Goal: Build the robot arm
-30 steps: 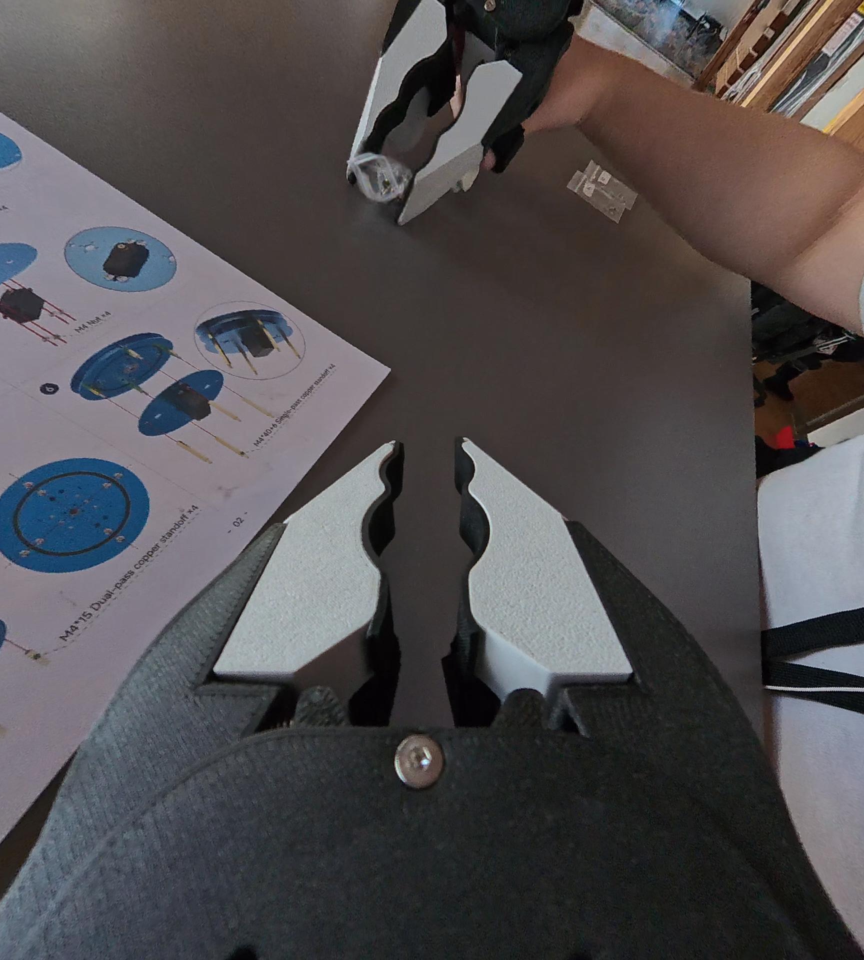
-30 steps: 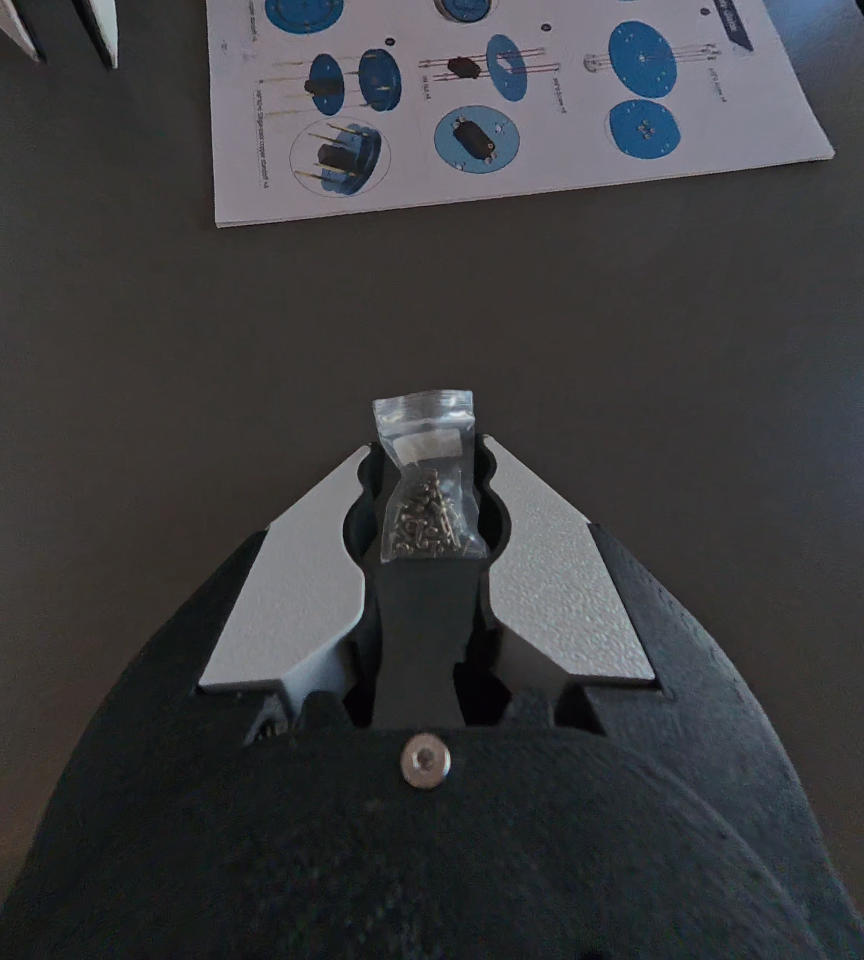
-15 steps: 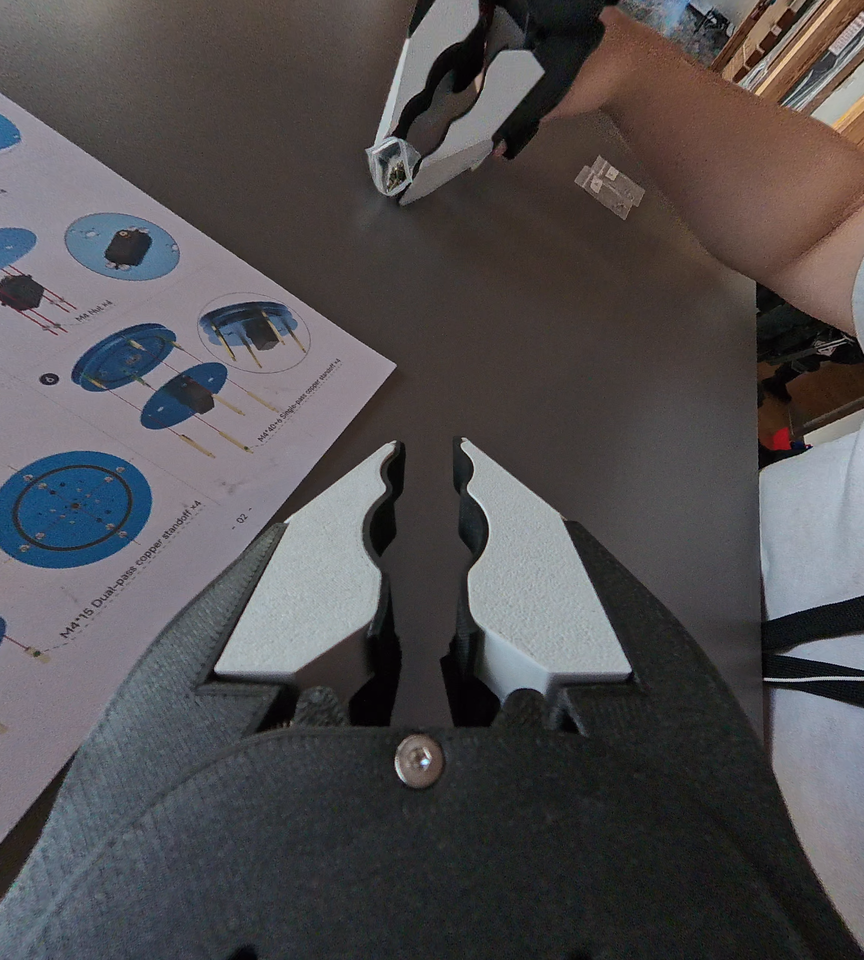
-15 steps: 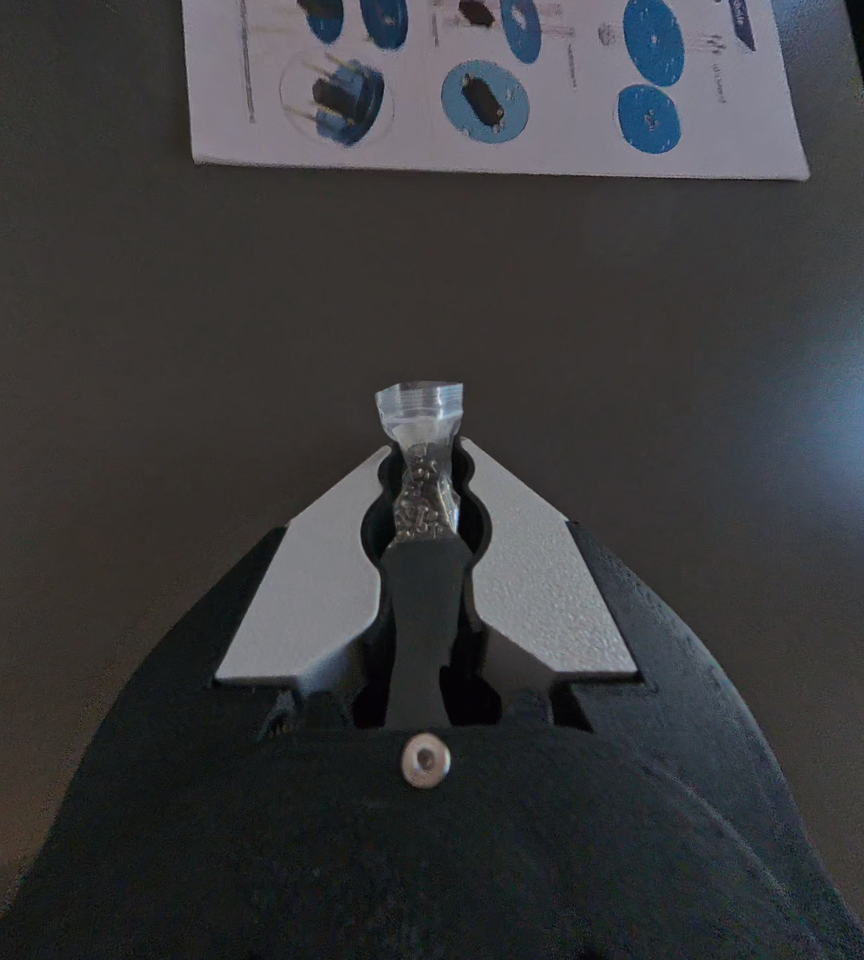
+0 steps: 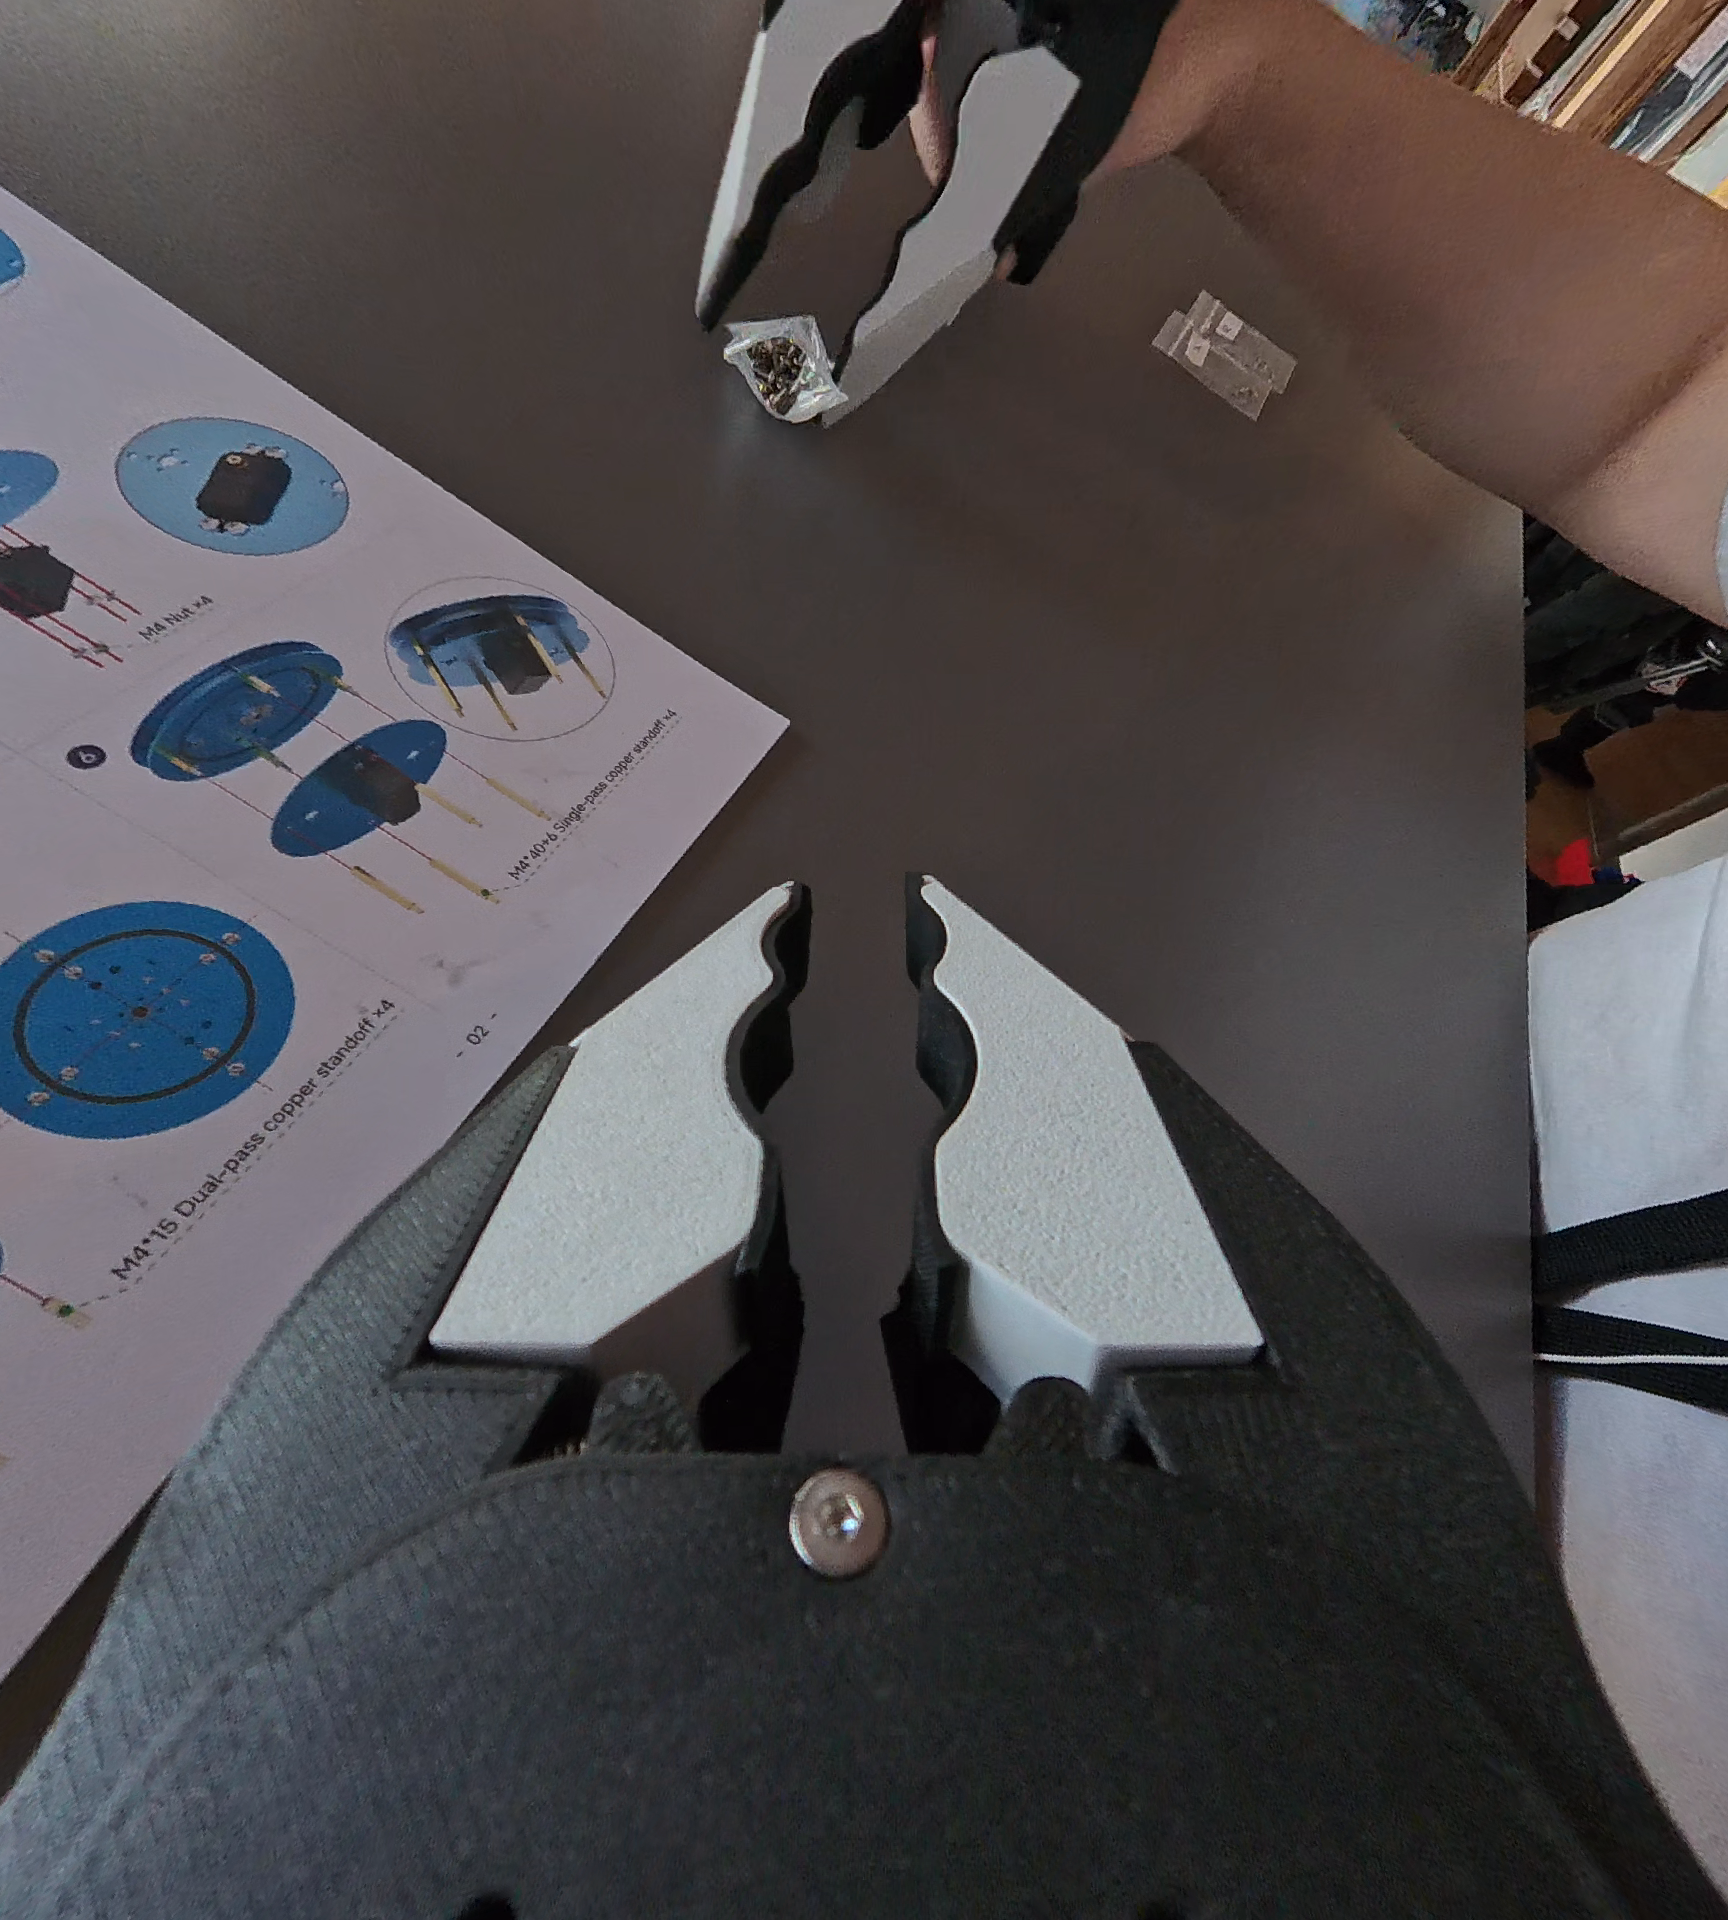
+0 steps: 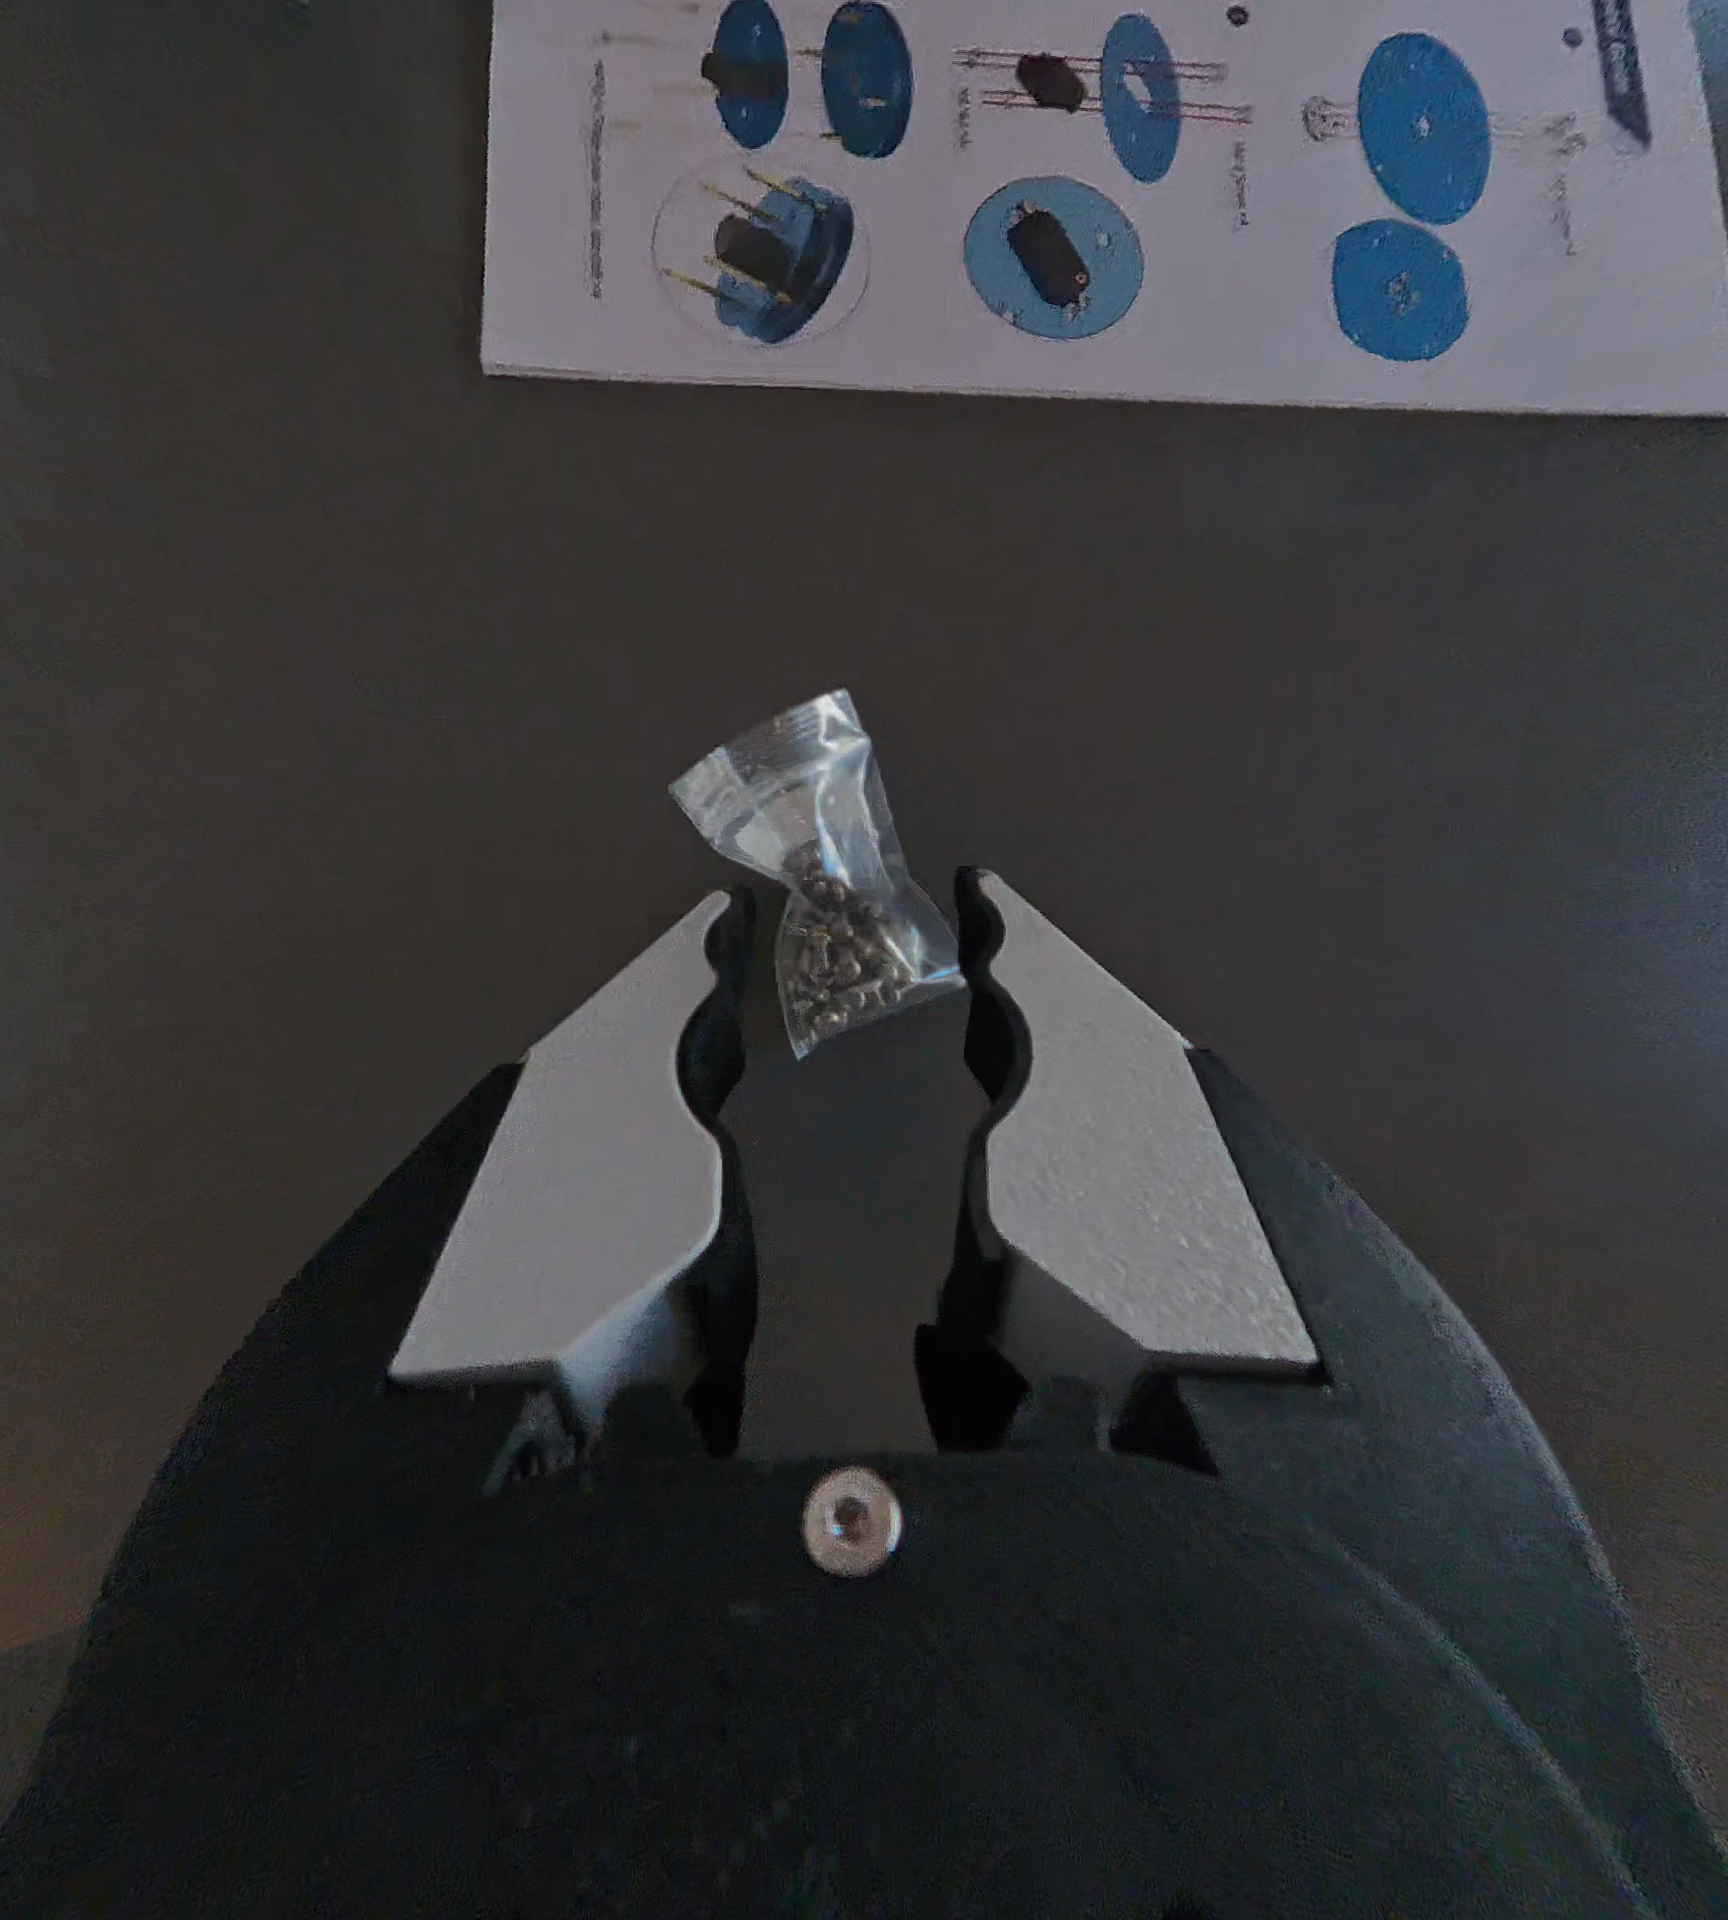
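Observation:
A small clear bag of tiny metal screws (image 6: 829,914) lies on the dark table (image 6: 320,727), twisted and tilted. It sits between the tips of my right gripper (image 6: 852,883), which is open; one corner of the bag is at the right finger (image 6: 1099,1091). The left wrist view shows the same bag (image 5: 782,364) on the table at the tips of the right gripper (image 5: 772,358), held by a person's hand. My left gripper (image 5: 858,883) is empty and nearly closed, with a narrow slit between its fingers. It hovers over bare table beside the corner of a printed sheet (image 5: 216,831).
The white instruction sheet with blue diagrams lies on the left in the left wrist view and at the far edge in the right wrist view (image 6: 1047,208). Another small clear bag (image 5: 1224,348) lies under the person's forearm (image 5: 1462,312). The table edge (image 5: 1523,727) runs along the right. About 20 centimeters separates my left fingertips from my right.
The right gripper squeezed the screw bag and moved it a little toward the sheet, then opened. The bag now lies loose and tilted between its tips. The left gripper has not moved.

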The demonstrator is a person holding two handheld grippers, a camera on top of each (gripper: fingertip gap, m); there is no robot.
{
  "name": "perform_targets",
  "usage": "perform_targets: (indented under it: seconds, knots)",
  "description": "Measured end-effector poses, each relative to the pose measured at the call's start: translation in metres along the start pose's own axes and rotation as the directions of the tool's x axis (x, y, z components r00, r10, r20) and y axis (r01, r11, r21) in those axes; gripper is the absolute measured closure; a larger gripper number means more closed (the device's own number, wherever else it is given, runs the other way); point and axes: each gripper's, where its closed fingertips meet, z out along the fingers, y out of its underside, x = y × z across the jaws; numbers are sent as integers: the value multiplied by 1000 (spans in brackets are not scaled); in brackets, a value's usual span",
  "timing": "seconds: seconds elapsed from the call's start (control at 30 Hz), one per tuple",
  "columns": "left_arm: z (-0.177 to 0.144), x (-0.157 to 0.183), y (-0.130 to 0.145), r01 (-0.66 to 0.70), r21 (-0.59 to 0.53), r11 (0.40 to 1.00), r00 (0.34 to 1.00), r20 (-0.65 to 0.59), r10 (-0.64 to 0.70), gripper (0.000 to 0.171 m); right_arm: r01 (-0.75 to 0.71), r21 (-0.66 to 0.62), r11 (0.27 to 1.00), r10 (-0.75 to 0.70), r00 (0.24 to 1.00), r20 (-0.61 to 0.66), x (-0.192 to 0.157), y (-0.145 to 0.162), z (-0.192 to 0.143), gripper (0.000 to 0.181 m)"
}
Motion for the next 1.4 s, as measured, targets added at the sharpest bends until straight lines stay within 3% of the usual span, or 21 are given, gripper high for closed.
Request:
perform_targets:
  seconds: [0.2,0.37,0.53,0.73,0.83,1.1,1.3,1.4]
  knots:
    - [0,0,0,-5,0,1000,1000,0,5,155,-54,162,985,31,989,146,-2,1,3,146]
    - [0,-2,-1,17,2,1000,1000,2,-17,155,-91,156,983,64,983,172,-1,0,2,159]
    - [-2,-3,-2,13,16,1000,1000,3,-13,155,9,97,995,-12,999,30,3,-2,-3,164]
    - [-1,0,-1,-2,5,1000,1000,3,2,155,164,-71,984,-174,970,-171,9,1,-15,166]
    - [0,2,1,-8,-3,1000,1000,-2,8,155,100,-97,990,-116,976,-182,9,5,-14,166]
    - [0,3,0,-4,0,1000,1000,-5,4,155,100,-204,974,-153,953,-261,22,17,-16,166]
    - [0,3,0,-3,0,1000,1000,-5,3,155,70,-195,978,-120,958,-259,24,16,-18,167]
    - [-1,3,0,-1,3,1000,1000,-6,1,154,117,-224,968,-180,940,-288,28,17,-20,167]
